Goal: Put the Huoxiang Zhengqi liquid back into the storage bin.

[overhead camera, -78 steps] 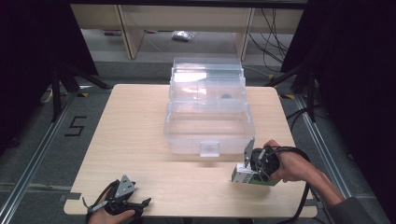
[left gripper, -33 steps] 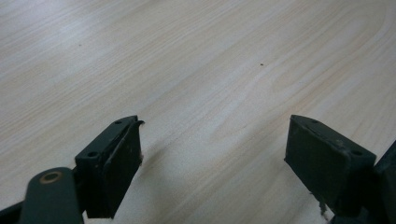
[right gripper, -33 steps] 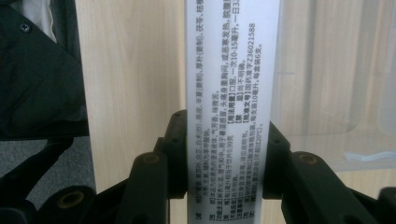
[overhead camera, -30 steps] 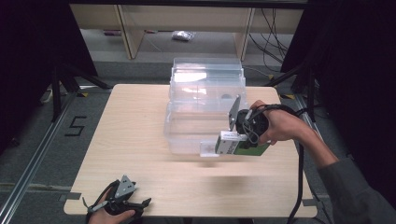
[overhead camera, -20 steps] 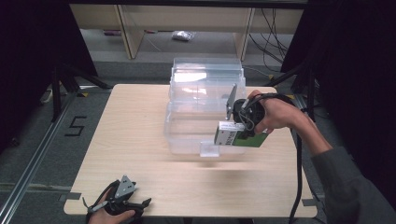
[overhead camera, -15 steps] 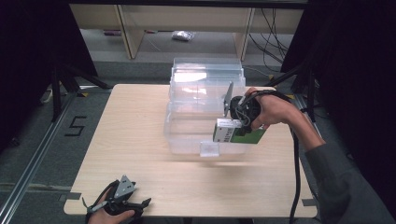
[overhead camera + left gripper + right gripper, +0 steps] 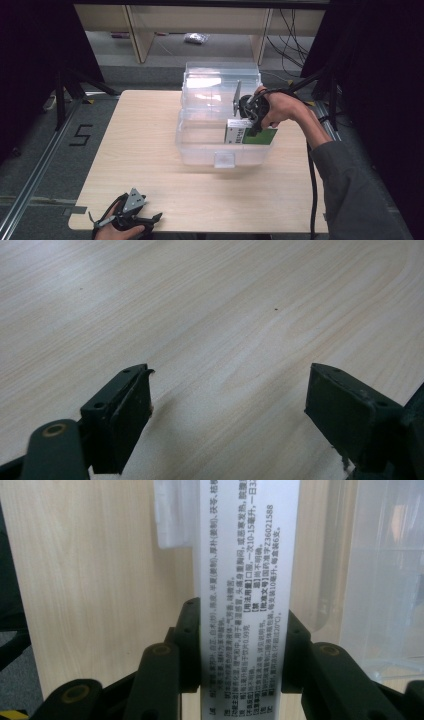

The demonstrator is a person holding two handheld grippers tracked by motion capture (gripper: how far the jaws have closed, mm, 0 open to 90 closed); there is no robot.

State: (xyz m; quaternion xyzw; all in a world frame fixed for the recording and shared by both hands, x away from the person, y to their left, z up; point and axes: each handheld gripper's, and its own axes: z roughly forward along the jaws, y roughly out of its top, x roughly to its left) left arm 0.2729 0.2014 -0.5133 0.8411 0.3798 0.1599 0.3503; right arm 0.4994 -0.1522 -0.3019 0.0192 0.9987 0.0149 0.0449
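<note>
R gripper [image 7: 243, 131] was clamped on the green-and-white box [image 7: 250, 136], jaws pinching its narrow printed sides so it hung level, prob for lowering flat. Box sat over the clear bin [image 7: 200, 150] just below the gripper. L gripper [image 7: 131, 220] lay idle on the table [image 7: 150, 130], jaws apart, nothing between.

A light wooden table [image 7: 150, 130] is set on a grey floor [image 7: 35, 160], where a "5" [image 7: 80, 135] is marked beside its left edge. Wooden shelving [image 7: 135, 30] and cables [image 7: 290, 40] are seen beyond the far edge, flanked by black curtains [image 7: 30, 60].
</note>
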